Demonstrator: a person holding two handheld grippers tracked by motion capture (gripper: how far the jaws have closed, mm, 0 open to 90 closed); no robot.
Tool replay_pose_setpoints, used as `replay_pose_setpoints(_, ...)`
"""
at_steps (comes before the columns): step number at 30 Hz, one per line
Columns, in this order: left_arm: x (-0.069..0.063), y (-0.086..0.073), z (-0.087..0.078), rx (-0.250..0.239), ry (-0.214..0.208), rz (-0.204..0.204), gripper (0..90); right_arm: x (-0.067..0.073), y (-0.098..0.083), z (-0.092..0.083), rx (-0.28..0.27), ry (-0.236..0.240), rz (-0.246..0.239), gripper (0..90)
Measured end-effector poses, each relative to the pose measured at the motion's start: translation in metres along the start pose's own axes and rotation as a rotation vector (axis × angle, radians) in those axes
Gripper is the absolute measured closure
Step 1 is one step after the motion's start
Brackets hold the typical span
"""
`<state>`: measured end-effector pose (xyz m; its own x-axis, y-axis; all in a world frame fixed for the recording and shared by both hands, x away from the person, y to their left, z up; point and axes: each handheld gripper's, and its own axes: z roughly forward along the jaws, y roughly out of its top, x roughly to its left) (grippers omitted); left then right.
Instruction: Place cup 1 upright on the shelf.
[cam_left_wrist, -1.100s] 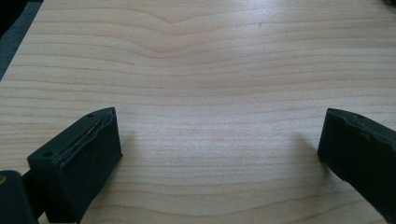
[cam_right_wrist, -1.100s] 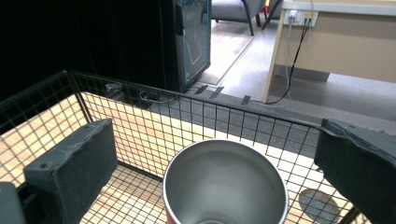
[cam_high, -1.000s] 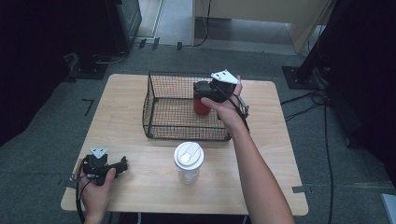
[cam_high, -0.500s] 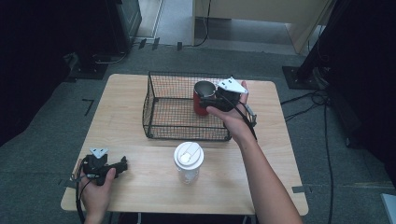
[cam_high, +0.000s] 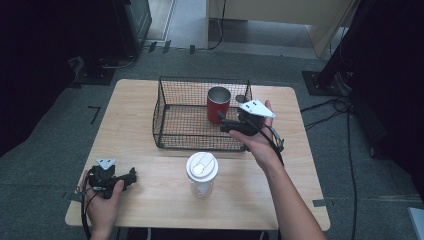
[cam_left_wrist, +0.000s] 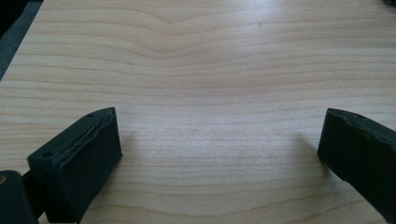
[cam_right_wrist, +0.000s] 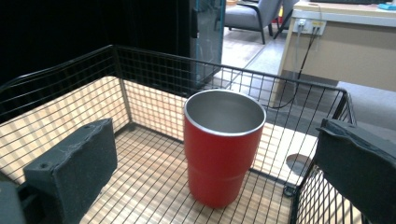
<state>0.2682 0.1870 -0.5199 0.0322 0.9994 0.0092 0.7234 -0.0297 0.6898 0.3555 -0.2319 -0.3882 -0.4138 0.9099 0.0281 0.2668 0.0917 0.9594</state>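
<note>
The bench (cam_high: 150, 100) is a pale wooden top, and most of its far half is taken by a black wire basket (cam_high: 172, 120). A red cup (cam_high: 218, 103) with a steel lining stands upright inside the basket, toward its far right corner, open end up and free of any grip. In front of the basket, near the middle of the bench, stands a clear tumbler (cam_high: 201, 174) with a white lid, well apart from both hands.

The right tongs (cam_high: 227, 122) hang over the basket's right side, just in front of the cup; in the right gripper view their jaws stand wide apart with the cup (cam_right_wrist: 224, 144) between and beyond them, touching neither. The left tongs (cam_high: 131, 176) rest low over the bench's near left corner, jaws spread wide over bare wood, gripping nothing.

The cup looks set down and released in the basket, so this step seems finished. The likely next move is lifting the right tongs clear of the basket wall without knocking the cup, then turning to the tumbler, which calls for a wide, level grip around its body.
</note>
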Motion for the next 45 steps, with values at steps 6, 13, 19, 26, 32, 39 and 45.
replay_pose_setpoints(6, 0.000, 0.000, 0.000, -0.002, 0.000, -0.002, 0.0, 0.003, -0.010, -0.020, -0.006, 0.018, -0.015, 0.0)
replay_pose_setpoints(13, 0.000, 0.000, 0.000, -0.002, 0.000, -0.003, 0.1, 0.006, -0.019, -0.042, -0.024, 0.037, -0.011, 0.0)
replay_pose_setpoints(19, 0.000, 0.000, 0.000, 0.000, 0.000, 0.000, 0.1, 0.008, -0.029, -0.059, -0.036, 0.051, -0.005, 0.0)
replay_pose_setpoints(26, 0.000, 0.000, 0.000, -0.001, 0.000, -0.002, 0.1, 0.013, -0.045, -0.074, -0.029, 0.076, 0.026, 0.0)
replay_pose_setpoints(32, -0.001, -0.001, -0.001, -0.003, -0.004, 0.001, 0.1, 0.016, -0.058, -0.084, -0.027, 0.085, 0.038, 0.0)
replay_pose_setpoints(39, -0.001, -0.001, -0.001, -0.002, -0.004, 0.003, 0.1, 0.016, -0.077, -0.091, -0.014, 0.080, 0.043, 0.0)
replay_pose_setpoints(45, -0.001, -0.001, -0.001, -0.001, -0.004, 0.003, 0.1, 0.014, -0.092, -0.101, 0.000, 0.087, 0.070, 0.0)
